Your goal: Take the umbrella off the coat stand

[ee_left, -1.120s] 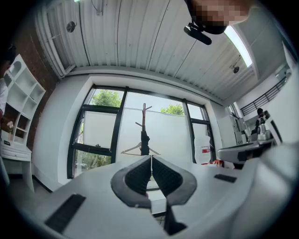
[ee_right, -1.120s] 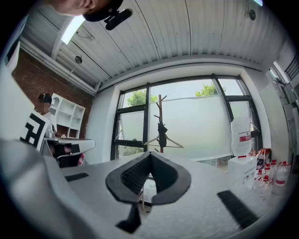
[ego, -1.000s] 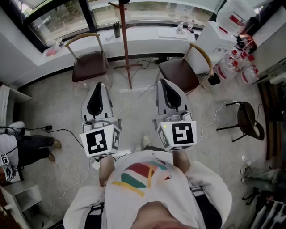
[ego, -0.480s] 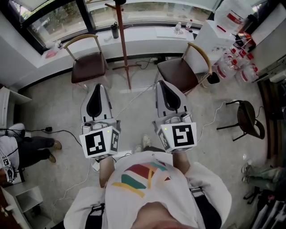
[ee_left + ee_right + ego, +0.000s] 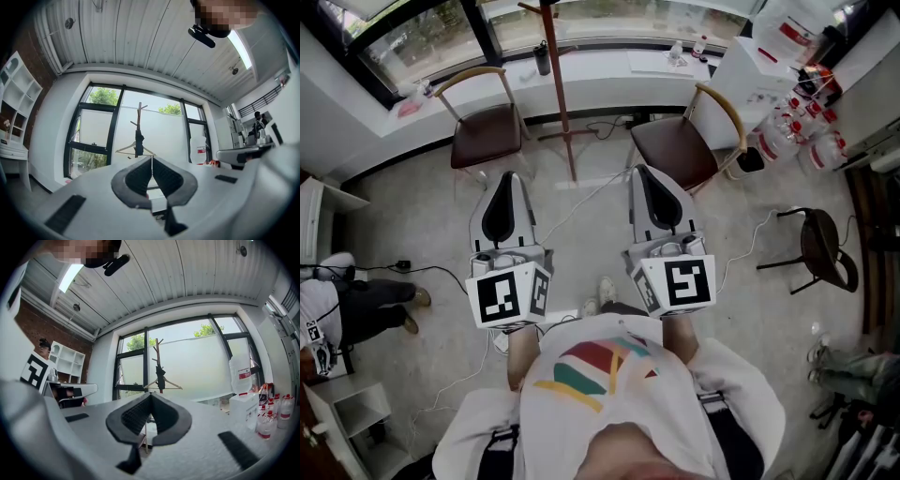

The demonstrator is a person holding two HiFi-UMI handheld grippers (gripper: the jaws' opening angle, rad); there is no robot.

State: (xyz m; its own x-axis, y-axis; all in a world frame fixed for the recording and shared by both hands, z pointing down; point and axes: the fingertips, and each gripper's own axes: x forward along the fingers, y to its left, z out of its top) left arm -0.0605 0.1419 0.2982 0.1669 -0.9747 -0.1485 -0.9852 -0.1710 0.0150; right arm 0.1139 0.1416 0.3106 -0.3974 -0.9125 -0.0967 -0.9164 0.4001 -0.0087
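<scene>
Left hand-held gripper (image 5: 508, 178): held out forward, pointing to 12 o'clock — jaws pressed together, nothing between them.
Right hand-held gripper (image 5: 645, 172): alongside, same pose — jaws pressed together, empty.
Umbrella (image 5: 139, 140): dark, folded, hanging on the coat stand (image 5: 560, 84) at 12 o'clock, well apart from both.

the coat stand (image 5: 562, 103) looks like reddish-brown wood with a dull sheen, and the umbrella (image 5: 139, 142) on it like dark matt cloth. the left chair (image 5: 487, 136) and the right chair (image 5: 675, 155) have brown seats with a soft leathery shine and pale curved wooden backs. the floor (image 5: 422, 225) is speckled stone, matt. the left gripper (image 5: 508, 178) and the right gripper (image 5: 643, 171) have smooth, matt white plastic shells; the pads (image 5: 134, 414) are black, ribbed and rubbery. the ceiling (image 5: 140, 33) is white ribbed panelling. the bottles (image 5: 818, 150) are clear glossy plastic. the shirt (image 5: 609, 394) is white cloth
</scene>
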